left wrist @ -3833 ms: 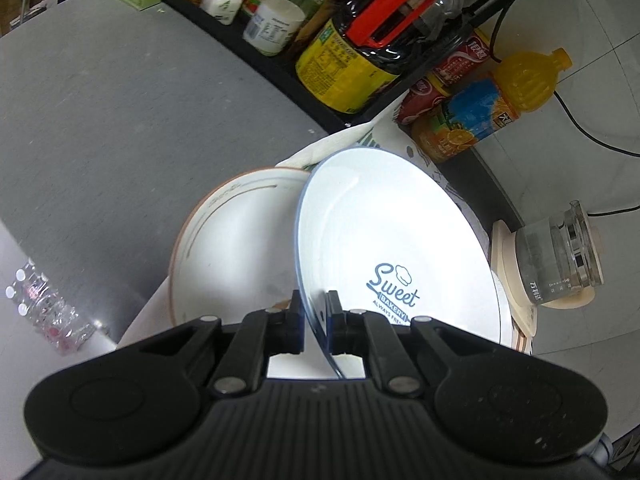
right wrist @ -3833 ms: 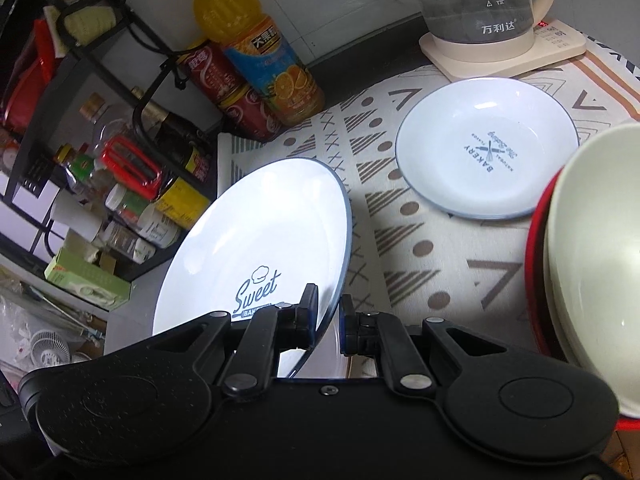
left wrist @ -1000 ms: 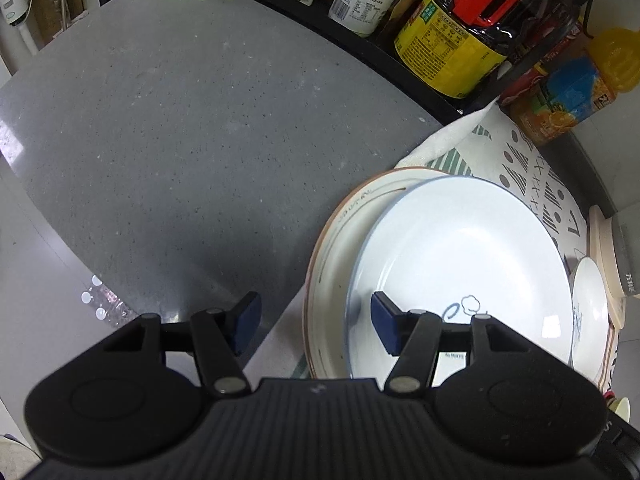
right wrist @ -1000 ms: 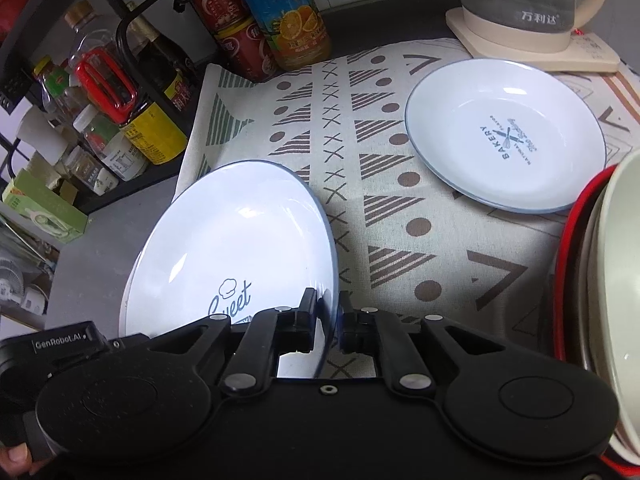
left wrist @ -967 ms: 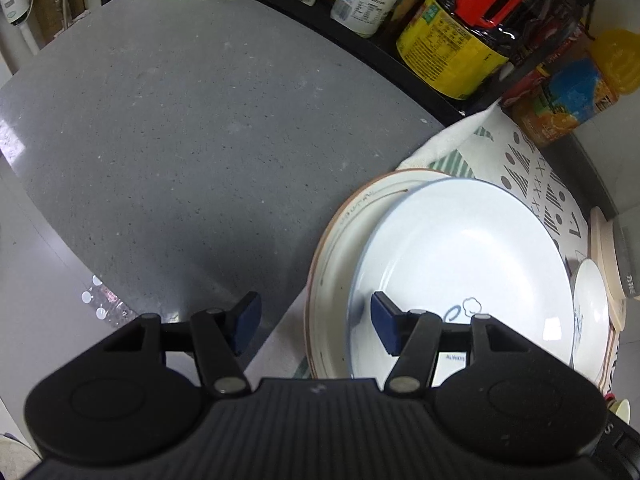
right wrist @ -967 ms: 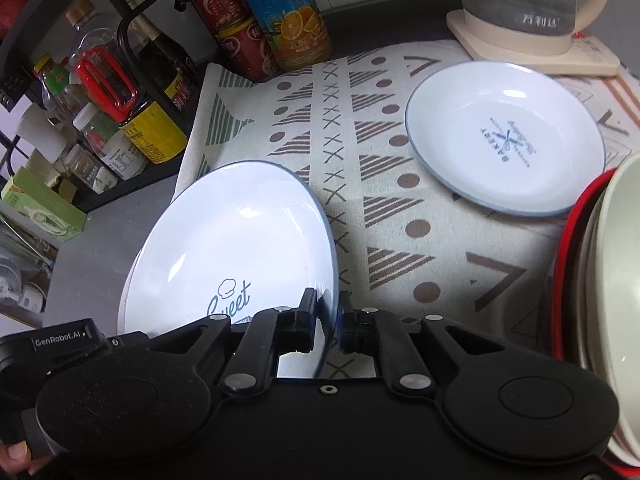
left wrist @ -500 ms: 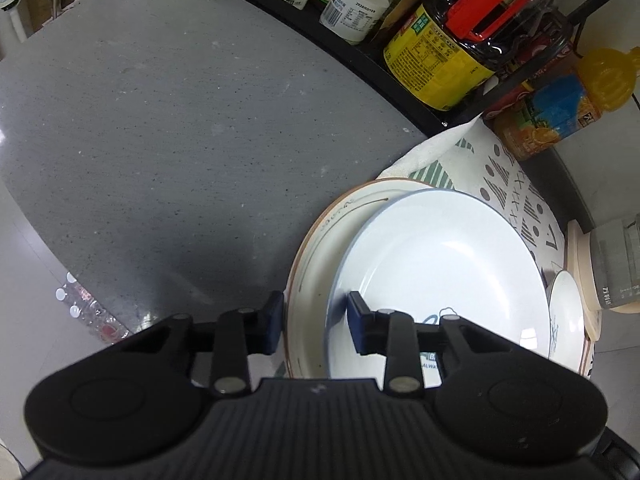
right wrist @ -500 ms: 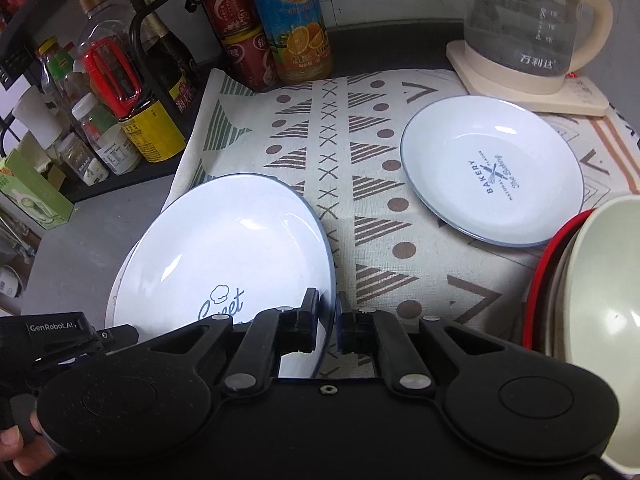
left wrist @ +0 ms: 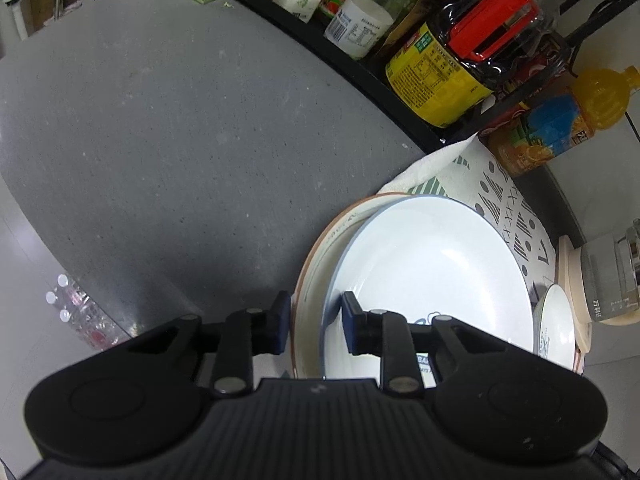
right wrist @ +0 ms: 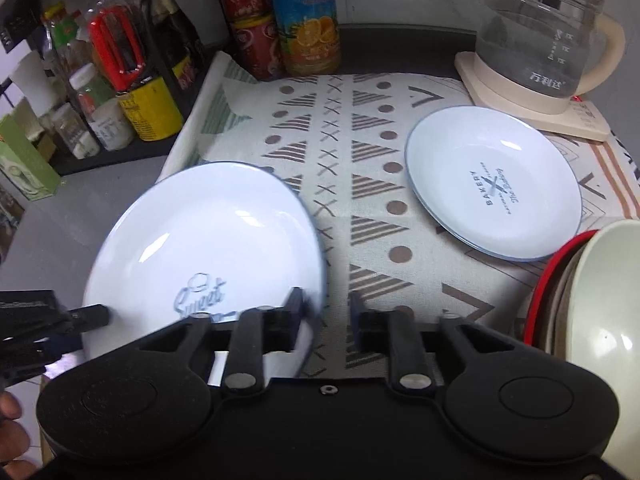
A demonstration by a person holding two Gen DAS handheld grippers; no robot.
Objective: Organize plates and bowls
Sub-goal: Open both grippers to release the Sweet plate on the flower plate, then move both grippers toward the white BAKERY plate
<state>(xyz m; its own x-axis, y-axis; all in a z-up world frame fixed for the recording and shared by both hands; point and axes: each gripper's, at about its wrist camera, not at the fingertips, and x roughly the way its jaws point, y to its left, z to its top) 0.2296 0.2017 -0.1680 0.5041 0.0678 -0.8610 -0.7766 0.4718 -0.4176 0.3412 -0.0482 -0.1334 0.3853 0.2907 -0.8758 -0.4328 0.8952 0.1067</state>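
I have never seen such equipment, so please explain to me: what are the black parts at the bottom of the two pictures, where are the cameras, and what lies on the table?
No robot here: a person holds a two-finger gripper in each hand, and each carries a camera looking forward along its fingers. One picture is from the left gripper, the other from the right gripper. Both are open; neither clamps anything. Between them is a blue-rimmed "Sweet" plate, lying on a larger brown-rimmed plate. The left gripper's fingers straddle both near rims. On the patterned cloth lie a smaller "Bakery" plate and, at the right, stacked bowls. Behind stand a glass kettle and bottles.
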